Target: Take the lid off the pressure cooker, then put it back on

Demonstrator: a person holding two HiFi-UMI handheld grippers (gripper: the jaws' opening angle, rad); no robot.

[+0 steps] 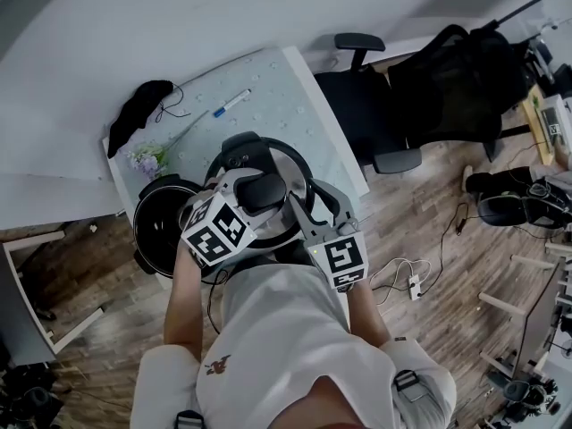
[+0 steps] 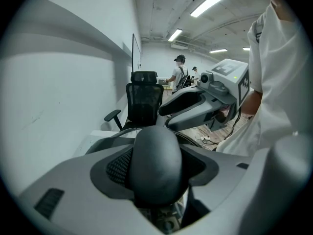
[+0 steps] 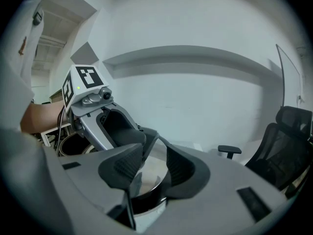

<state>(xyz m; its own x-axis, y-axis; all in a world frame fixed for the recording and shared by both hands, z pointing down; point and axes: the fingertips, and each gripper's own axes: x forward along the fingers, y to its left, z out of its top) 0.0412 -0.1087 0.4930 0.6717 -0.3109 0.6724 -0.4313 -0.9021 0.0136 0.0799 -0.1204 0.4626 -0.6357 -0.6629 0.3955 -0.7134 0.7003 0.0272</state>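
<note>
I wore a white short-sleeved T-shirt [image 1: 286,347] with a small brown emblem [image 1: 214,365] on its front and dark straps [image 1: 407,382] at both shoulders. My left gripper [image 1: 259,189] and right gripper [image 1: 298,206] were pale grey moulded plastic with dark ribbed pads [image 3: 122,167]. Each carried a white cube [image 1: 214,231] printed with black square markers, and a tiny green light [image 3: 78,88] glowed beside it.

In your head view the left gripper [image 1: 256,191] covers most of the lid [image 1: 293,161] and a part of the pot [image 1: 147,214]. In the right gripper view you cannot tell if the pads [image 3: 122,168] of the right gripper [image 3: 149,166] really press on the lid's rim.
</note>
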